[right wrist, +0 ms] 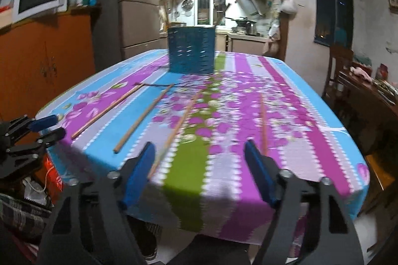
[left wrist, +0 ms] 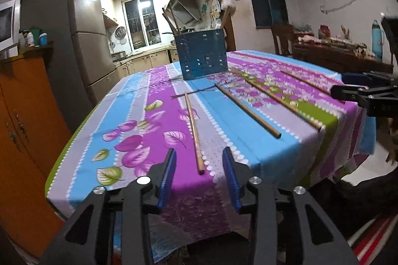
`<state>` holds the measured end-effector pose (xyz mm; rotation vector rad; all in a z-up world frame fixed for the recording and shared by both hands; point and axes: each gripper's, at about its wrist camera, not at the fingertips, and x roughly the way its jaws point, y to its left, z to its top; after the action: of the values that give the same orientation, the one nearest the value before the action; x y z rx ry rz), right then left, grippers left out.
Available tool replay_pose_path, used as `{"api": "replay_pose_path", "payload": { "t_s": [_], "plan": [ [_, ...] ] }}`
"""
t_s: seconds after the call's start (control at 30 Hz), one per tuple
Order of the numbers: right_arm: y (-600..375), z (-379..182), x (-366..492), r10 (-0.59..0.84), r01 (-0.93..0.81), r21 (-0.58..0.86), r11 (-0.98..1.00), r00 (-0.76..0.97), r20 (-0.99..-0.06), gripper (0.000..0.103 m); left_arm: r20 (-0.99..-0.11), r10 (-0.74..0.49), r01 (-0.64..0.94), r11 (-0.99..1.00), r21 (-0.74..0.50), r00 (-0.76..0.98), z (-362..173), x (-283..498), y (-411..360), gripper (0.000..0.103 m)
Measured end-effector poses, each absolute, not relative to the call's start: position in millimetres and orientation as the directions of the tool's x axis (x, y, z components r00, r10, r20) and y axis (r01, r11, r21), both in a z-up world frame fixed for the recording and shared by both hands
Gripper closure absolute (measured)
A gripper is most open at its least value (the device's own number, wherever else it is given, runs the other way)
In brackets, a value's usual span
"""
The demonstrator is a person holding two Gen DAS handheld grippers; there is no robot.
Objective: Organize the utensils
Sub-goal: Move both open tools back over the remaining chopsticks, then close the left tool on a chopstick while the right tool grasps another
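- 4 wooden chopsticks [left wrist: 194, 132] are laid flat, spread apart on floral tablecloth [left wrist: 129, 96], near front edge.
- Blue utensil holder [left wrist: 202, 54] is stood upright behind them.
- L gripper [left wrist: 199, 174]: jaws spread, nothing pinched; leftmost chopstick end is seen between tips.
- R gripper [right wrist: 200, 171]: jaws spread wider, empty.

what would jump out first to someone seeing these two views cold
The loud floral tablecloth in purple, blue and green stripes fills the middle of both views. On it lie four wooden chopsticks spread apart and pointing roughly toward the far side, where a blue perforated utensil holder stands upright. The left gripper and right gripper sit at the near edge, jaws open and holding nothing.
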<state>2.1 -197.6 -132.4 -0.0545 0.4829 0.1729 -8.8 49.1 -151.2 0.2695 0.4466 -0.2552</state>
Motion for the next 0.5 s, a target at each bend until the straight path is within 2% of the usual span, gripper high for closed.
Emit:
{"api": "replay_pose_path", "payload": {
  "t_s": [0.03, 0.07, 0.13, 0.2, 0.4, 0.5],
  "plan": [
    [-192.1, -134.9, 2.9, 0.159, -0.189, -0.015, 0.982, 0.867, -0.473, 0.055, -0.462, -0.176, 0.297, 0.933, 0.204, 0.869, -154.8, -5.9, 48.1, 0.074],
    [-188.8, -137.0, 1.8, 0.165, -0.198, -0.019, 0.98, 0.863, -0.478, 0.058, -0.465, -0.173, 0.295, 0.934, 0.203, 0.868, -157.1, -3.6, 47.4, 0.076],
    [-177.8, -143.3, -0.2, 0.168, -0.213, -0.038, 0.976, 0.856, -0.488, 0.075, -0.459, -0.166, 0.283, 0.938, 0.2, 0.873, -163.0, -1.1, 48.2, 0.078],
    [-170.6, -147.7, -1.7, 0.177, -0.234, -0.054, 0.971, 0.85, -0.496, 0.078, -0.444, -0.151, 0.266, 0.941, 0.209, 0.883, -167.4, 2.2, 47.7, 0.078],
    [-161.2, -154.2, -3.1, 0.172, -0.232, -0.063, 0.971, 0.854, -0.491, 0.078, -0.419, -0.14, 0.246, 0.946, 0.212, 0.897, -171.8, 6.5, 46.6, 0.078],
    [-158.5, -158.8, 0.7, 0.157, -0.218, -0.063, 0.974, 0.85, -0.502, 0.085, -0.412, -0.141, 0.245, 0.946, 0.211, 0.9, -172.5, 6.7, 45.4, 0.078]
  ]
}}
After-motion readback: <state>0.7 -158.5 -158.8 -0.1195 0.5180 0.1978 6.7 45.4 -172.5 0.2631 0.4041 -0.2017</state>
